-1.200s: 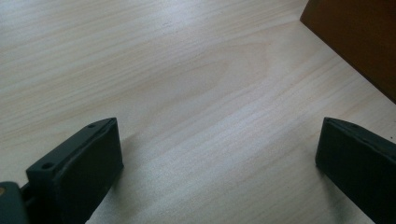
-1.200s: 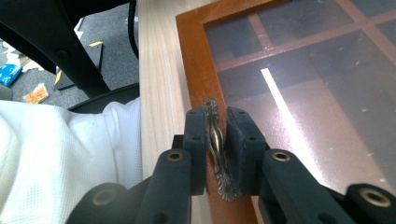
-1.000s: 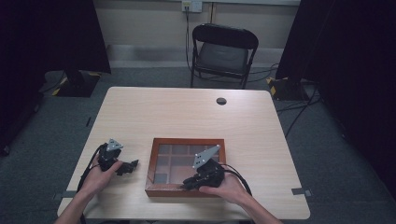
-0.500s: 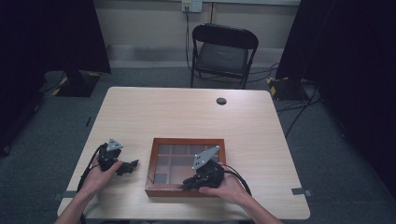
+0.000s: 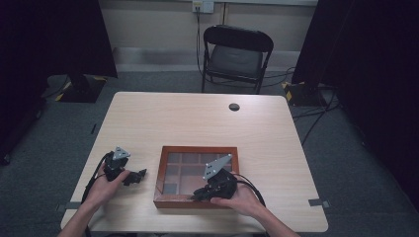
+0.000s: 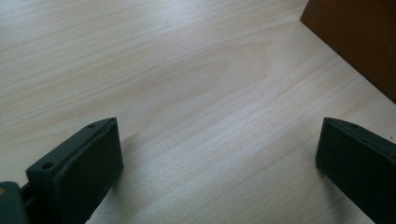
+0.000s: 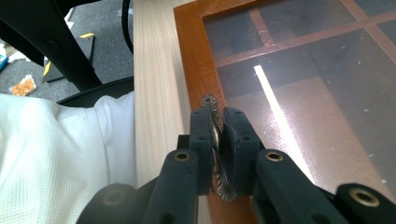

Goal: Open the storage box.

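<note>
A shallow wooden box (image 5: 197,148) with a glass lid and several compartments lies near the table's front edge. On its front rim sits a small ornate metal clasp (image 7: 208,101), and my right gripper (image 7: 217,116) is shut on it, seen at the box's front edge (image 5: 196,196) in the high view. The lid's glass (image 7: 303,70) lies flat in its brown frame (image 7: 196,60). My left gripper (image 5: 141,174) rests low on the table just left of the box, open (image 6: 219,135) with bare wood between its jaws; the box's corner (image 6: 359,42) shows at upper right.
The light wooden table (image 5: 197,118) has a black round grommet (image 5: 234,106) near its far edge. A black folding chair (image 5: 237,52) stands beyond it. White fabric of the person's clothing (image 7: 56,154) is close beside the table's front edge.
</note>
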{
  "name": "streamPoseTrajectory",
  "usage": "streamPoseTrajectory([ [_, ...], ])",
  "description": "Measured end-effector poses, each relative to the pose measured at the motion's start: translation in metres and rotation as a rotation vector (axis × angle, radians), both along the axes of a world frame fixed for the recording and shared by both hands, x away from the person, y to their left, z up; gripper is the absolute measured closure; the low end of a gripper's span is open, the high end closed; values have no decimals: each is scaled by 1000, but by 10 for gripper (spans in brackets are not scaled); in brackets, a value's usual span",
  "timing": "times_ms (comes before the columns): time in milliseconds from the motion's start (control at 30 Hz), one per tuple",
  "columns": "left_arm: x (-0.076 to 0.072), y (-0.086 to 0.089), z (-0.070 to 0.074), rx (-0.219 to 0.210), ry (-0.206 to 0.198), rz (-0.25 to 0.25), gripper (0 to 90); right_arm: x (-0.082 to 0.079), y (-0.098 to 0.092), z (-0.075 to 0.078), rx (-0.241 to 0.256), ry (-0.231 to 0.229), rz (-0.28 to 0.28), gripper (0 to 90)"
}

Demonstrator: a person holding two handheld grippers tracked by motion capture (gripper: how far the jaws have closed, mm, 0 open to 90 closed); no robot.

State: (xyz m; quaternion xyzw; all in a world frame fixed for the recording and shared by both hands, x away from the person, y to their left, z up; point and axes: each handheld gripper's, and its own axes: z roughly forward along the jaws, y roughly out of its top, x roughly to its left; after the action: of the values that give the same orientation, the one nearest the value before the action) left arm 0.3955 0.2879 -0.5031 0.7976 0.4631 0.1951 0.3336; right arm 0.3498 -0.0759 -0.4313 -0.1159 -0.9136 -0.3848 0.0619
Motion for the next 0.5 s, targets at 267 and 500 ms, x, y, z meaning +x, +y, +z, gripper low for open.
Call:
streamPoseTrajectory([
  [267, 0, 0, 0, 0, 0, 0, 0, 0, -1, 4, 14, 0, -1, 829],
  [500, 0, 0, 0, 0, 0, 0, 0, 2, -3, 9, 35, -3, 0, 829],
])
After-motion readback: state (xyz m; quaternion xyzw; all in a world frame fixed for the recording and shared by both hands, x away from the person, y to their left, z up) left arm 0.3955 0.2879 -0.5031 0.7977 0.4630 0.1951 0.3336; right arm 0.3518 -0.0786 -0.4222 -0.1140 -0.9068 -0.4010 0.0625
